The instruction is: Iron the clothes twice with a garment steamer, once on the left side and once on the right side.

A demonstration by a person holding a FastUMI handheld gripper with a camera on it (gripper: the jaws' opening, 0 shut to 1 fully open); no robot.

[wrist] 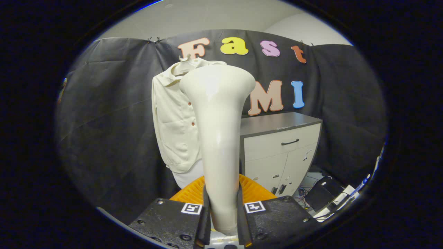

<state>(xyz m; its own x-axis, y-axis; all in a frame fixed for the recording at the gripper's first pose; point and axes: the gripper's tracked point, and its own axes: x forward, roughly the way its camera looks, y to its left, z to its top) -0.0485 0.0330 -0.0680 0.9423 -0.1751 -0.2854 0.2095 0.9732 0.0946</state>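
The black cloth wall (104,114) of the booth closes off the far side of the scene. To the right, against it, stands a cabinet (280,152) with a dark top, one drawer and two doors; cables and dark boxes (325,197) lie on the floor at its right foot. Left of the cabinet a cream shirt (171,117) hangs on a hanger, its small reddish buttons running down the front.

Nearer, the garment steamer (218,138) rises upright between the fingers, its narrow handle low and its flared head level with the shirt's collar, covering the shirt's right part. An orange ribbed thing (252,190) lies low behind the handle; what it is cannot be told.

The gripper (223,216) is clamped on the steamer's handle, one finger pressing each side.

The step in hand appears to be carrying the steamer toward the shirt; whether the head touches the fabric cannot be told. The next move likely calls for bringing the head against one side of the shirt near the top and drawing it down evenly, with the grip kept firm so that the handle does not twist.
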